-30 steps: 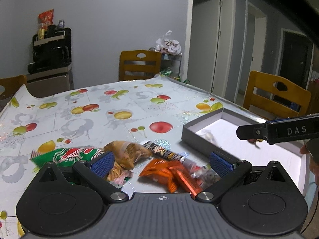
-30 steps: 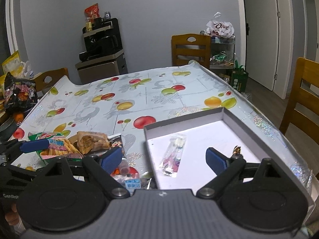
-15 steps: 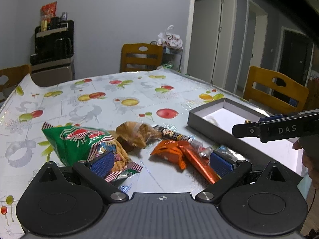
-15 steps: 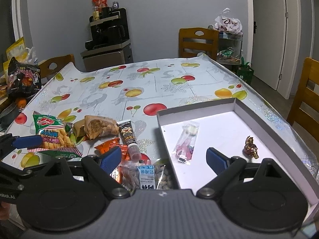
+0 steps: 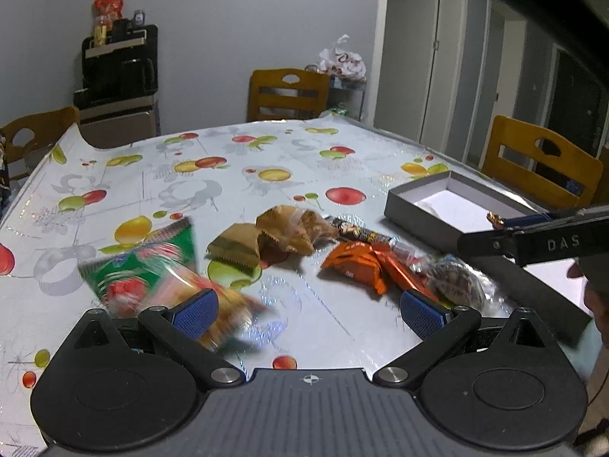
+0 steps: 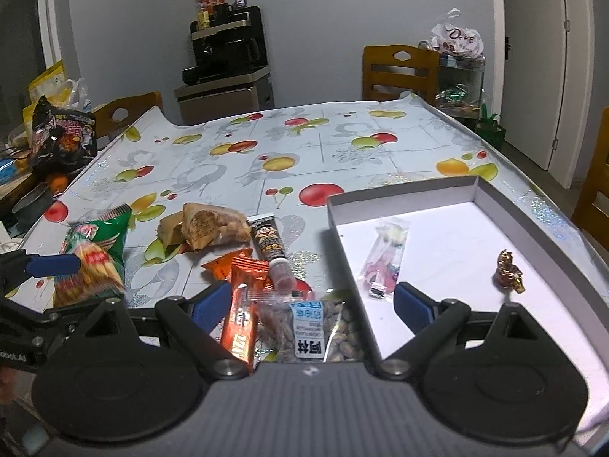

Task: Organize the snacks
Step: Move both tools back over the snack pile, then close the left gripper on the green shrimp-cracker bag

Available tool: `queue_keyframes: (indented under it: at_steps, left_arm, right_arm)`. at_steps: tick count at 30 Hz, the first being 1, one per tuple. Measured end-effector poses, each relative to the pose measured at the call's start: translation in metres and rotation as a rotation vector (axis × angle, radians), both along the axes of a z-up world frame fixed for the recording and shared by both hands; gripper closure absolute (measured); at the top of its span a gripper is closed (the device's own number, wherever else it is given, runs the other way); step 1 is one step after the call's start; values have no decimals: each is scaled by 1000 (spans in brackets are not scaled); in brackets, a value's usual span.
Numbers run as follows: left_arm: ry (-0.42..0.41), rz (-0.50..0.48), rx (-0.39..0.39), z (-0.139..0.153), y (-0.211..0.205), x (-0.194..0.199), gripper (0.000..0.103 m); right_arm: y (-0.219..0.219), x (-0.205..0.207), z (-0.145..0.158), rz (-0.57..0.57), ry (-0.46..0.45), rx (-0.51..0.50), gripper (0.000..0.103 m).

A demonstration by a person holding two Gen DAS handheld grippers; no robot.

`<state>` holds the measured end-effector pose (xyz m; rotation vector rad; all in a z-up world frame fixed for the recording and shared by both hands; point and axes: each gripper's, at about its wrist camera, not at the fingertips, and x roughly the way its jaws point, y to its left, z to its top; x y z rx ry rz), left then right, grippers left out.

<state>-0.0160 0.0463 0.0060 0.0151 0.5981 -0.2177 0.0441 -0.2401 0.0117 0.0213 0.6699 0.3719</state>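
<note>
Snacks lie on the fruit-print tablecloth: a green chip bag [image 5: 152, 274] [image 6: 95, 255], a brown packet [image 5: 293, 228] [image 6: 209, 228], orange wrappers [image 5: 361, 266] [image 6: 243, 297], a black tube [image 6: 270, 247] and a clear nut bag [image 6: 316, 327]. A grey box [image 6: 479, 186] [image 5: 418, 213] holds a clear candy packet [image 6: 386, 259] and a gold-wrapped sweet [image 6: 508, 270]. My left gripper [image 5: 308, 310] is open, low over the table near the chip bag. My right gripper [image 6: 312, 302] is open above the nut bag at the box's left wall.
Wooden chairs [image 5: 289, 93] [image 5: 540, 163] stand around the table. A black snack bag [image 6: 62, 137] and clutter sit off the table's left side. A coffee machine on a cabinet [image 6: 224, 64] stands at the back wall. Doors are on the right.
Both grippers have pulled back and risen, so more of the snack pile and box shows. The green chip bag looks blurred and has shifted beside my left gripper.
</note>
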Motion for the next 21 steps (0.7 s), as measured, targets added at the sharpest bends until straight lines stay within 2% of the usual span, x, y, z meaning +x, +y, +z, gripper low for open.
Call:
queue_keyframes:
  at_steps: [9, 13, 21]
  left_arm:
    - [43, -52, -21, -9, -7, -6, 0]
    - [46, -60, -19, -12, -11, -6, 0]
    - [44, -69, 7, -14, -18, -8, 0]
  right_arm:
    - [4, -8, -10, 85, -2, -12, 10]
    - [11, -18, -16, 125, -36, -52, 10]
    - [19, -22, -24, 117, -84, -121, 13]
